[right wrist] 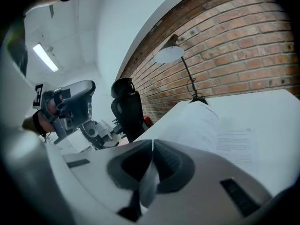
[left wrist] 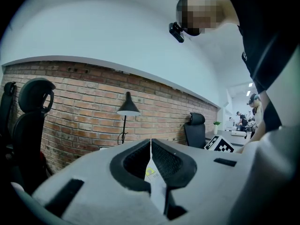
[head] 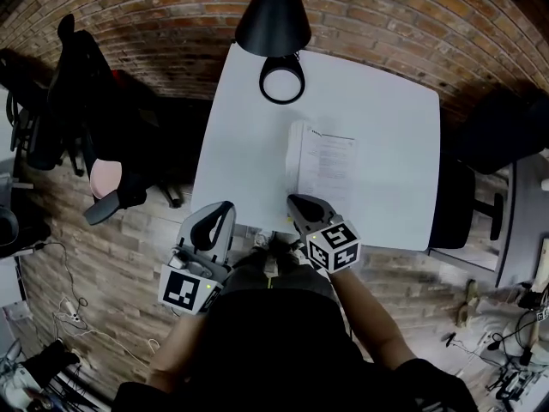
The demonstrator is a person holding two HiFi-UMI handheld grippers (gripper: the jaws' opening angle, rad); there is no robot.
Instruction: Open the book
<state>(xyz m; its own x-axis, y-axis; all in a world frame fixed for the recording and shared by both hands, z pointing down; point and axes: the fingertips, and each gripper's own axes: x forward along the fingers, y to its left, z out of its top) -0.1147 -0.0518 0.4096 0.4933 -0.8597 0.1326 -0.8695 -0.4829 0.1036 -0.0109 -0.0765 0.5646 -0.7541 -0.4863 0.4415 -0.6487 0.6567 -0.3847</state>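
Book lies on the white table, printed page up, long axis twelve to six. Right gripper, clenched and empty, sits nearest, at its six o'clock end. Left gripper, also closed and empty, is farther off at eight.

Office: white rectangular desk, black cone-shaded desk lamp at 12 o'clock, black swivel chair at 9, red brick wall.
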